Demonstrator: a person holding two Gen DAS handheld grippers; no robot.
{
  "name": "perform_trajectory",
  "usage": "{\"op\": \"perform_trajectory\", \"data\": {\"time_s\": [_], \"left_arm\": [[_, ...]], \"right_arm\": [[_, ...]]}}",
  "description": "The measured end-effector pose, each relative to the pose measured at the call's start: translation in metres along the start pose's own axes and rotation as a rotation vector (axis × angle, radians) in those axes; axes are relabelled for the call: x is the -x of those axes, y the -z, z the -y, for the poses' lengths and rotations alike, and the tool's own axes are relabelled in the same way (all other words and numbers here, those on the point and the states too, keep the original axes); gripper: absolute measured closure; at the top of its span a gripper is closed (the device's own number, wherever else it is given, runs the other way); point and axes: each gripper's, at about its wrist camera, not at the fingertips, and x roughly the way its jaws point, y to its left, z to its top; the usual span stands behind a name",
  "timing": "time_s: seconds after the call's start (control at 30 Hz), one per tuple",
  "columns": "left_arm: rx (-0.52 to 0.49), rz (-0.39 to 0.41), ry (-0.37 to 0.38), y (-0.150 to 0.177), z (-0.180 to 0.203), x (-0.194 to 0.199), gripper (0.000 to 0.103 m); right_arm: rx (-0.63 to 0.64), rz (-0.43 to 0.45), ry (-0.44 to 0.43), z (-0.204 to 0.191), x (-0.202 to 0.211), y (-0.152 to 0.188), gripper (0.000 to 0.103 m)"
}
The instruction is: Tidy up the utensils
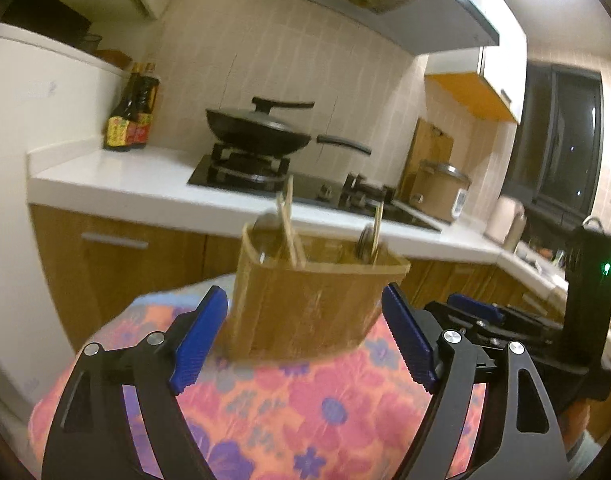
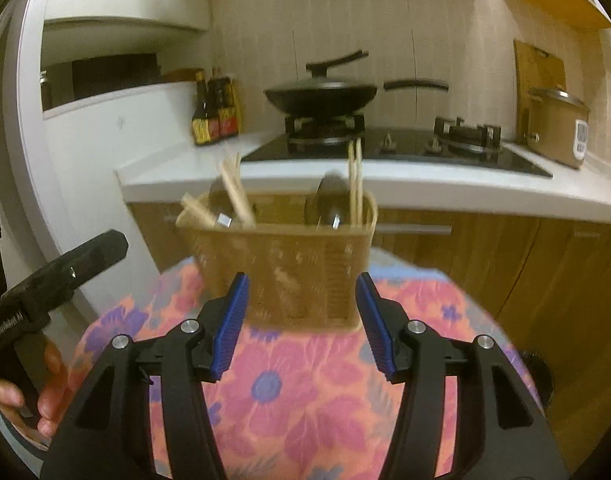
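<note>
A brown utensil holder point(image 1: 305, 308) stands at the far edge of a table with a floral cloth point(image 1: 289, 412). Wooden chopsticks point(image 1: 289, 228) and dark spoons point(image 1: 367, 242) stick up from it. My left gripper point(image 1: 303, 290) is open, its blue pads point(image 1: 197, 340) framing the holder from the near side. In the right wrist view the same holder point(image 2: 289, 272) holds chopsticks point(image 2: 235, 194) and a spoon point(image 2: 329, 200). My right gripper point(image 2: 302, 278) is also open just short of it, with nothing pressed between the pads. A hand point(image 2: 45, 392) holds the left gripper's handle.
Behind the table runs a white counter point(image 1: 125, 184) with a black wok point(image 1: 261, 128) on a gas stove, sauce bottles point(image 1: 131, 120), a rice cooker point(image 1: 441, 192) and a cutting board. Wooden cabinets point(image 2: 525, 264) sit below. A white fridge point(image 1: 21, 200) stands left.
</note>
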Motion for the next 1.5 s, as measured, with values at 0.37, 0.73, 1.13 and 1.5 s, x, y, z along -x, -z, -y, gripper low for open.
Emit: {"op": "perform_trajectory", "data": {"time_s": [0.37, 0.73, 1.13, 1.5], "left_arm": [[-0.013, -0.040, -0.071, 0.049, -0.002, 0.023, 0.025], [-0.042, 0.036, -0.130, 0.068, 0.007, 0.043, 0.023], [-0.121, 0.170, -0.258, 0.073, 0.019, 0.049, 0.012], [-0.068, 0.145, -0.311, 0.071, 0.007, 0.048, 0.008]], "right_arm": [[-0.042, -0.014, 0.039, -0.011, 0.015, 0.045, 0.036], [-0.021, 0.032, 0.116, -0.024, 0.029, 0.077, 0.032], [-0.090, 0.166, 0.210, -0.011, 0.036, 0.087, 0.015], [-0.040, 0.156, 0.255, -0.010, 0.020, 0.080, 0.010]]}}
